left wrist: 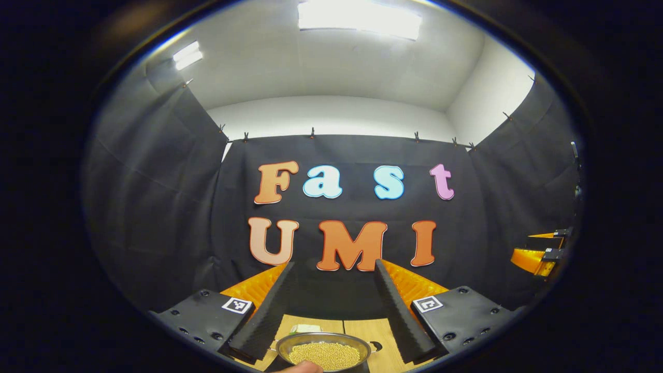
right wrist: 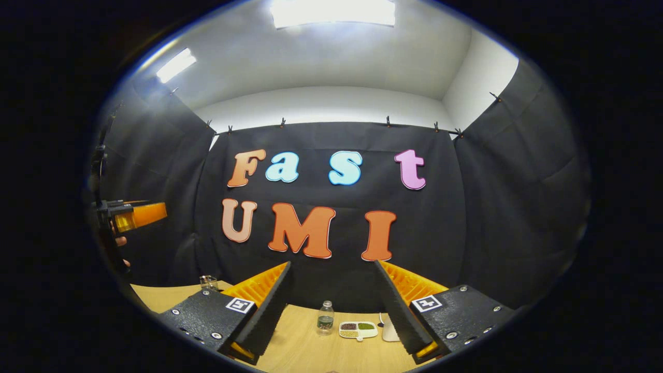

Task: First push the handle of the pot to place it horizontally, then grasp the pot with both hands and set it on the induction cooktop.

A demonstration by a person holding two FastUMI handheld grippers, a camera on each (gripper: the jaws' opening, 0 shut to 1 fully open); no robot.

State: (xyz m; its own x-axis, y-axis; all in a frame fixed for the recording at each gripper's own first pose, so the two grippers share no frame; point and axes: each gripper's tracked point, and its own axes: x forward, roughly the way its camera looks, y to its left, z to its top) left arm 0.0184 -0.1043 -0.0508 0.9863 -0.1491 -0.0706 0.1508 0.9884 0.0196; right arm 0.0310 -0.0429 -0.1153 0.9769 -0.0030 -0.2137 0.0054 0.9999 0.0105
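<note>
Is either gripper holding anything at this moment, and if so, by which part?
Nothing is held. The left gripper is open above the pot; the right gripper is open over the table.

pot (left wrist: 323,352): lower rim cut off | dish (right wrist: 358,329): contents perhaps too small to tell

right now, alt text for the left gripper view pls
The left gripper hangs open above a wooden table, jaws spread wide, with a metal bowl of small yellowish grains low between them. The right gripper shows farther off at the right edge.
</note>
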